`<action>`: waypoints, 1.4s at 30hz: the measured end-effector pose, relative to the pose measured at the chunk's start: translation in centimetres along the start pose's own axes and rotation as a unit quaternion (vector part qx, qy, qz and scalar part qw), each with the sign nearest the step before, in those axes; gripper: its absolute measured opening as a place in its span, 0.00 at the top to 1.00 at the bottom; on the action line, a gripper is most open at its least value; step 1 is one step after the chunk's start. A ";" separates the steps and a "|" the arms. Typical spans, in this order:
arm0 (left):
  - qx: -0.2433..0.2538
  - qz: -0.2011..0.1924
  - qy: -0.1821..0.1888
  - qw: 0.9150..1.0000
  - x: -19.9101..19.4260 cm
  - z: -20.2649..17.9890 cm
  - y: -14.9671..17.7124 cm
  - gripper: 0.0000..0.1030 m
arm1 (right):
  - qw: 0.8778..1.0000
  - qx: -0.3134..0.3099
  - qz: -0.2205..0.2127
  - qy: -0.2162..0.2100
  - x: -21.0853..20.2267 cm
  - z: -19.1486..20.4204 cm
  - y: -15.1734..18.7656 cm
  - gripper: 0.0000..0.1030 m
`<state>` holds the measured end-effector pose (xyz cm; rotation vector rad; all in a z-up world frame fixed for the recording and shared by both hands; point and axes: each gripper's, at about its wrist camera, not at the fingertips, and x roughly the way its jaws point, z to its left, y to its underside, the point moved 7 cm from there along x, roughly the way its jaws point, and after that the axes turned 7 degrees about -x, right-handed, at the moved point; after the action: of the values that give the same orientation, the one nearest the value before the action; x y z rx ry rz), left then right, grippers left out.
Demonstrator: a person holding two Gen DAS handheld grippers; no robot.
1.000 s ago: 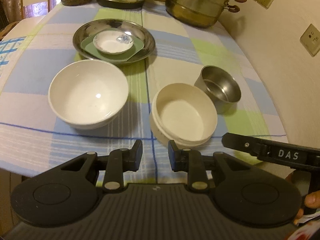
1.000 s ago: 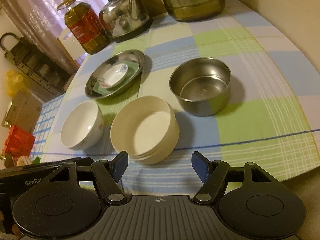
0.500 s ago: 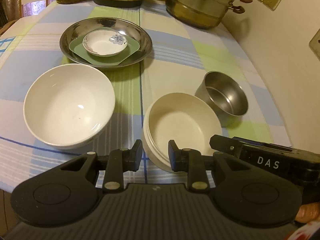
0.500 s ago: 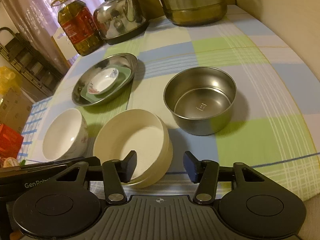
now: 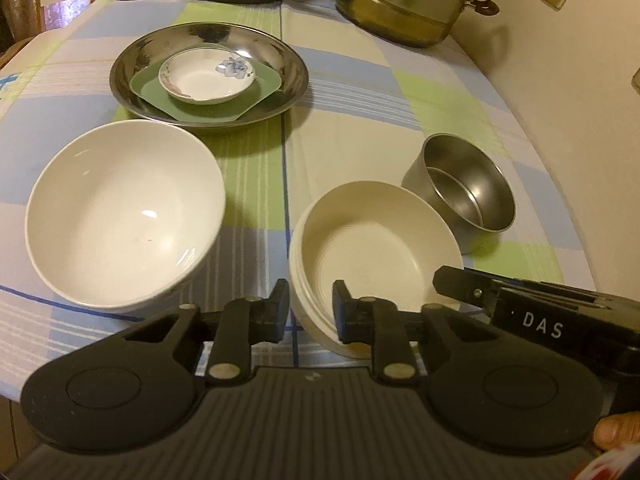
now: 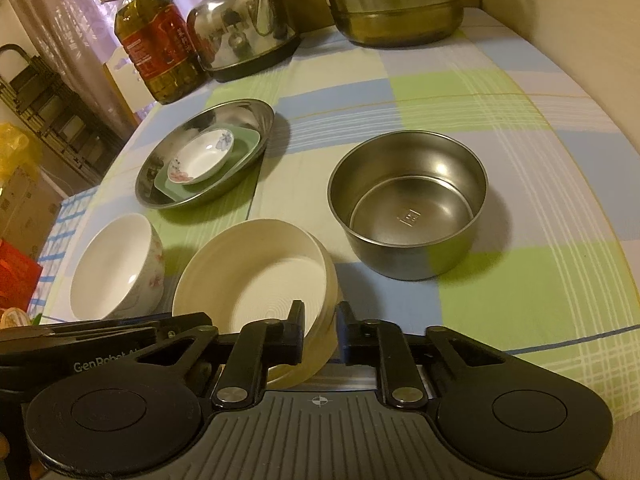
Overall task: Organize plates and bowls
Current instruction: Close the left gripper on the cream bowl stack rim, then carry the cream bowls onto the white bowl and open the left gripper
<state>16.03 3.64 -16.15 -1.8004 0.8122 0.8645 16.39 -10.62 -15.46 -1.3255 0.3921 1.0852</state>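
A: Left wrist view first. The left gripper (image 5: 308,308) has its 2 fingers straddling the near-left rim of the cream bowl (image 5: 376,256), 1 finger outside the wall and 1 inside. Fingers close together with the rim between them; I cannot tell whether the pads actually press on it.

B: Right wrist view shows the right gripper (image 6: 320,330) on the same cream bowl (image 6: 256,276), at its near-right rim. Same picture there: 1 finger inside, 1 outside, narrow gap, wall between. Looks clamped, pads against the wall on both sides.

A: Where does the bowl sit?

B: On the checked tablecloth (image 6: 460,92), near the front edge. It looks tipped a little, near side raised, though I would not swear to it.

A: Neighbours: white bowl (image 5: 124,212) to its left, apart from it, upright. Steel bowl (image 5: 464,188) behind and to the right, just beside the cream one.

B: From my side the steel bowl (image 6: 408,200) stands clear of it, a strip of cloth between them. The white bowl (image 6: 116,264) has a pink flower print on its outer wall.

A: Further back, a steel plate (image 5: 280,60) holding a green square dish (image 5: 260,92), and on that a small saucer (image 5: 208,80) with a blue flower.

B: At the far edge: oil bottle (image 6: 156,48), kettle (image 6: 244,24), big steamer pot (image 6: 396,0).

A: A thumb tip (image 5: 616,432) shows at the lower right corner of my view.
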 end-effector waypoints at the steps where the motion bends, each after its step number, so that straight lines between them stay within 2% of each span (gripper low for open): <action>1: 0.002 -0.002 -0.002 1.000 0.0 0.0 0.0 0.82 | 1.000 -0.001 0.000 0.000 0.0 0.0 0.0 0.84; 13: 0.003 -0.023 0.006 1.000 -1.6 -0.3 -0.3 0.83 | 1.000 -0.013 -0.011 -0.003 -1.2 0.5 -0.3 0.85; 28: -0.010 -0.069 0.018 0.997 -5.5 0.2 -2.2 0.83 | 0.999 -0.018 -0.036 -0.031 -3.5 2.6 -2.5 0.85; 42: -0.050 -0.112 -0.004 0.992 -9.4 4.2 -4.0 0.83 | 0.995 -0.057 -0.044 -0.074 -2.9 7.6 -5.4 0.85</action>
<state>13.52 10.36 -7.77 -1.9312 0.5567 0.7766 16.77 -4.23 -8.12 -1.3405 0.1622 1.1370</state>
